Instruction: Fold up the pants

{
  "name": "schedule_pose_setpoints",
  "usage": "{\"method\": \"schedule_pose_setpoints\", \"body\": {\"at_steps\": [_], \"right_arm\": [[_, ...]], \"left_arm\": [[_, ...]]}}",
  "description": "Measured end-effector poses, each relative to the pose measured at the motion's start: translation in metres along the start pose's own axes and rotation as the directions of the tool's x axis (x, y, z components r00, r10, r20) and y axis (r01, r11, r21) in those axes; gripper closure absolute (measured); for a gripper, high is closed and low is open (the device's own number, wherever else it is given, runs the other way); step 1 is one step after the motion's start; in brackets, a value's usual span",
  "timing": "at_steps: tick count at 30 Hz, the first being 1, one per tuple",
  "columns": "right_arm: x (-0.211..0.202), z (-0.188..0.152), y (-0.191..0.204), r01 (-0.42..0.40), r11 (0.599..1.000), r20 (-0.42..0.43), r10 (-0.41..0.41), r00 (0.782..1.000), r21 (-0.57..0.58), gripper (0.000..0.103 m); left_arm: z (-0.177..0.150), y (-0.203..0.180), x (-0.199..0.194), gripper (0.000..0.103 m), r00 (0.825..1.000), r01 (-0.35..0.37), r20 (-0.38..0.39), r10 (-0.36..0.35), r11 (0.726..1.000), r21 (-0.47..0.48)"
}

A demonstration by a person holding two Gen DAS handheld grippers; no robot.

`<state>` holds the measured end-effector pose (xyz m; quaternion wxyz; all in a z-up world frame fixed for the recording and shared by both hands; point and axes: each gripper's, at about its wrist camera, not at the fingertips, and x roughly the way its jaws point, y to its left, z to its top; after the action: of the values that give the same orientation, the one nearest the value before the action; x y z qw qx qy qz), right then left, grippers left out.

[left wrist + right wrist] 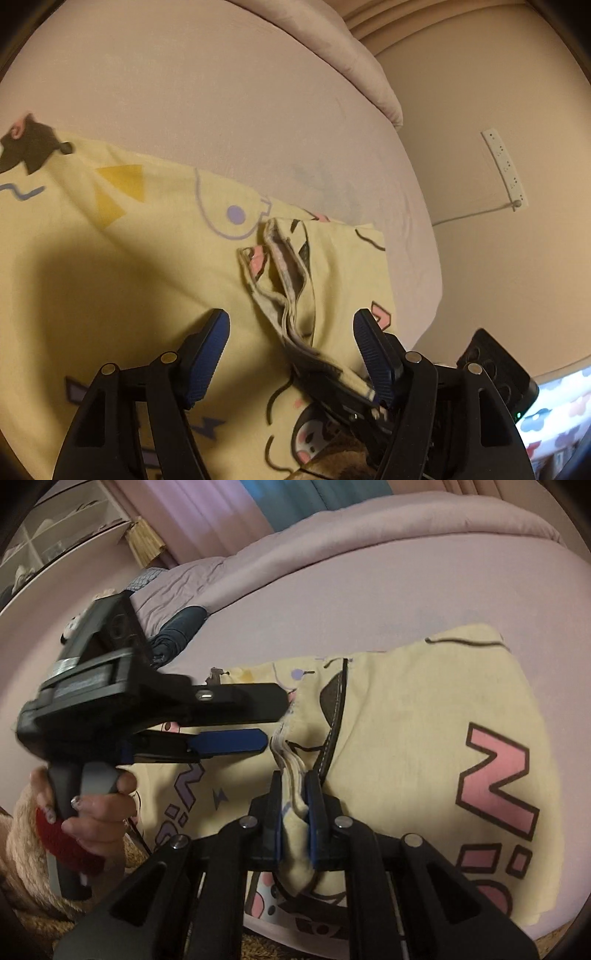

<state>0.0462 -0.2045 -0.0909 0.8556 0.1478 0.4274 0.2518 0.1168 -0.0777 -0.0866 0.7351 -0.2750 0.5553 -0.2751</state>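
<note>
Right gripper [293,805] clamped on the waistband, left gripper [291,350] spread wide

Waistband [286,291] runs toward 12 o'clock between the left's parted fingers; yellow printed pants [424,746] lie flat on the lilac bed [369,590], power strip [504,168] at 2 o'clock
</note>
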Motion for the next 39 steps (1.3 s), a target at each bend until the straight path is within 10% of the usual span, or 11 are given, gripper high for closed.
{"method": "schedule_pose_setpoints", "body": {"at_steps": [2,6,12,16,23,27,32,39], "right_arm": [[-0.001,0.002,0.001,-0.004,1.0,0.005,0.004,1.0,0.004,0.091],[-0.02,-0.013,0.014,0.008,1.0,0.017,-0.008,1.0,-0.024,0.091],[-0.032,-0.011,0.042,-0.039,0.995,0.049,0.044,0.998,-0.093,0.091],[-0.01,-0.01,0.073,-0.11,0.984,0.026,0.114,0.993,-0.144,0.089],[0.06,-0.033,0.102,-0.05,0.978,-0.125,0.025,0.992,-0.204,0.086],[0.044,-0.031,0.105,-0.087,0.978,-0.167,0.055,0.984,-0.189,0.05],[-0.009,-0.023,0.089,-0.016,0.989,-0.104,0.001,0.995,-0.148,0.038],[-0.022,-0.027,0.033,0.204,0.979,-0.128,-0.204,0.971,-0.012,0.037]], "left_arm": [[0.004,-0.005,0.005,0.041,1.0,0.01,0.014,-0.01,1.0,-0.001],[0.004,-0.019,0.01,0.097,0.999,-0.028,0.024,0.026,0.998,0.055],[0.006,-0.029,-0.038,0.098,0.988,-0.109,0.12,0.094,0.987,0.122],[-0.002,-0.014,-0.065,0.098,0.946,-0.293,0.192,0.263,0.943,0.156],[0.0,0.029,-0.042,0.097,0.913,-0.401,0.119,0.39,0.912,0.087],[0.0,0.02,-0.047,0.089,0.896,-0.439,0.118,0.427,0.892,0.107],[0.005,0.009,-0.074,0.086,0.863,-0.492,0.175,0.473,0.867,0.082],[-0.018,-0.005,-0.058,0.085,0.926,-0.365,0.152,0.345,0.921,0.135]]}}
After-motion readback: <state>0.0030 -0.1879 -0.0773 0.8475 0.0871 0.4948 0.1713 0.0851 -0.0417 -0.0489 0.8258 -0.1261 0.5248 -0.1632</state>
